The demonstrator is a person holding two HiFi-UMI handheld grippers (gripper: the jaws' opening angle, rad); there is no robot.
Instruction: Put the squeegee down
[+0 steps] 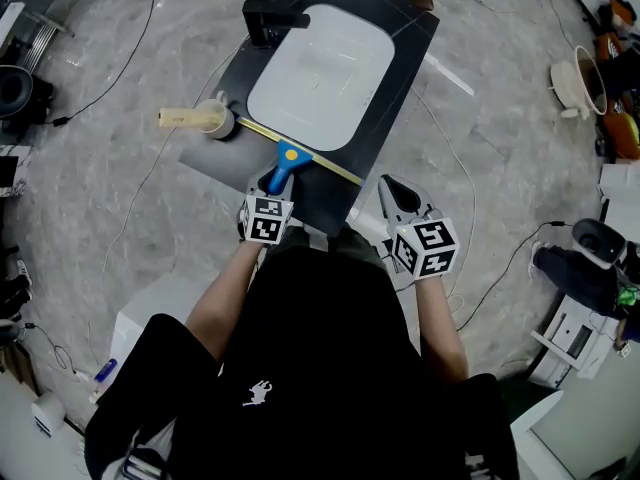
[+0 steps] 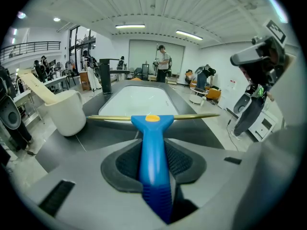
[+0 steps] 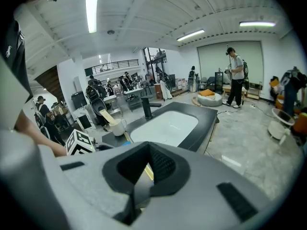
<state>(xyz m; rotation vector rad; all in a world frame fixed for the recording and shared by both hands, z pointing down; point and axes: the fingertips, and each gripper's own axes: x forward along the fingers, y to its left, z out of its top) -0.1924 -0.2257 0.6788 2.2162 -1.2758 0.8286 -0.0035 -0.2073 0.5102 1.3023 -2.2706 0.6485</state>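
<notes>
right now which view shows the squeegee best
The left gripper view: the squeegee fills the centre, with its blue handle close up and its blade straight across. The head view shows it whole but small. The right gripper view catches only slivers of its blade.

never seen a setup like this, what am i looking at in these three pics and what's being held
No robot here: a person holds a two-jaw tool in each hand. The head view comes from a camera on the person's head, looking down; the other two ride on the tools and look along their jaws. Below is a dark counter with a white sink, a black faucet and a white cup. The left tool grips the blue handle of a squeegee, its thin blade stretching over the counter by the sink. The right tool is shut and empty.
</notes>
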